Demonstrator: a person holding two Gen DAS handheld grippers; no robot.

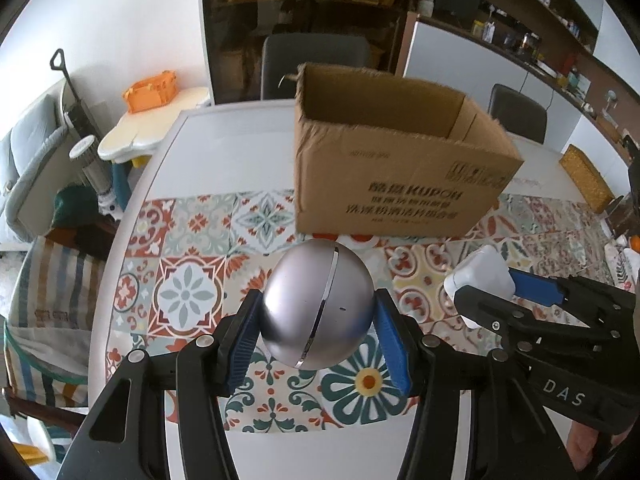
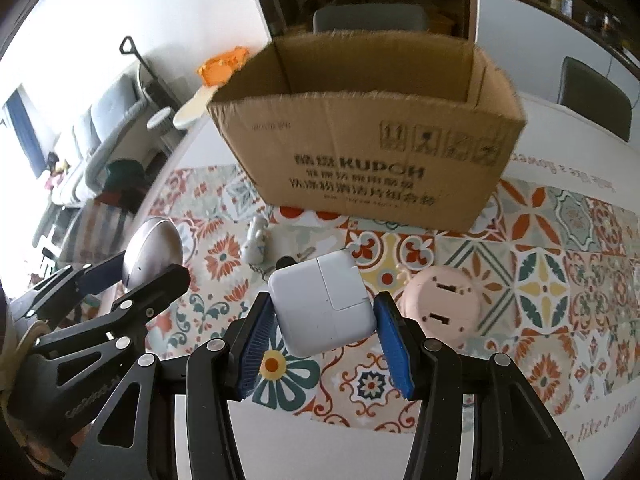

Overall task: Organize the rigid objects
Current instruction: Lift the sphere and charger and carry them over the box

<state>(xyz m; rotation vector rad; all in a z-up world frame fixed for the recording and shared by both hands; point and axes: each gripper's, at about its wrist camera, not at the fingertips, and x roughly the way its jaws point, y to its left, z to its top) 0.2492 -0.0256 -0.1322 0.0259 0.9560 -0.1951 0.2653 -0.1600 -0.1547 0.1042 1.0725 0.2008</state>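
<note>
Fingers of the left gripper (image 1: 318, 320) clamp a silver ball (image 1: 316, 304), lifted above the tiled-pattern surface (image 1: 192, 240). Beside it, the right gripper (image 2: 324, 320) pinches a white power adapter (image 2: 324, 304), also raised. Below lie a pink round object (image 2: 444, 300) and a small white figurine (image 2: 256, 244). Beyond stands an open cardboard box (image 2: 360, 152).

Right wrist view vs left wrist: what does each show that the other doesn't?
Right wrist only: pink round device, small white figurine and keys on the patterned tablecloth.
Left wrist only: woven basket at the table's far right.
Both: cardboard box, silver ball clamped in the left gripper, white charger clamped in the right gripper.
</note>
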